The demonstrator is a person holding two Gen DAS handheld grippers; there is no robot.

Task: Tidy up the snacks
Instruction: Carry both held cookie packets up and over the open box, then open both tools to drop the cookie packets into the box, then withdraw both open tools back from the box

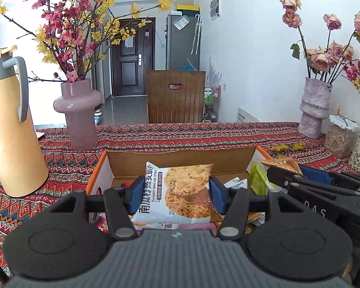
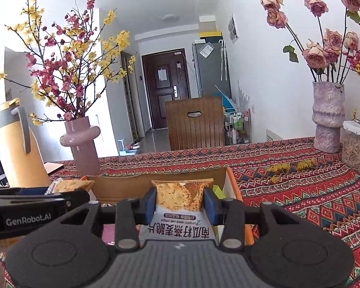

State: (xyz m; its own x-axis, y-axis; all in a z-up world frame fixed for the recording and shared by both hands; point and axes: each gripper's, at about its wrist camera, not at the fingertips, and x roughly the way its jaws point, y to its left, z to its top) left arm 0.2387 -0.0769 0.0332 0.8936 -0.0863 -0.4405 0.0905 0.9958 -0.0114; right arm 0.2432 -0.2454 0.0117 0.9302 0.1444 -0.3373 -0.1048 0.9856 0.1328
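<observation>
The left claw [image 1: 175, 193] is squeezed onto a flat white packet of pumpkin seed oat crisps [image 1: 180, 192], and the right claw [image 2: 180, 206] pinches a second white crisp packet [image 2: 180, 204] the same way. Both packets hang just above the open brown cardboard box with orange sides [image 1: 180, 162], which sits near the middle of the surface with its red patterned cloth [image 2: 300, 192]. More snack packets lie inside the box. I think the sorting is only partly done, because both packets have no clear spot yet.

A glossy plastic snack packet [image 1: 180, 192] is seen lower centre; matt brown cardboard box [image 1: 180, 162] behind; woven patterned cloth [image 1: 180, 134] across mid-frame.
</observation>
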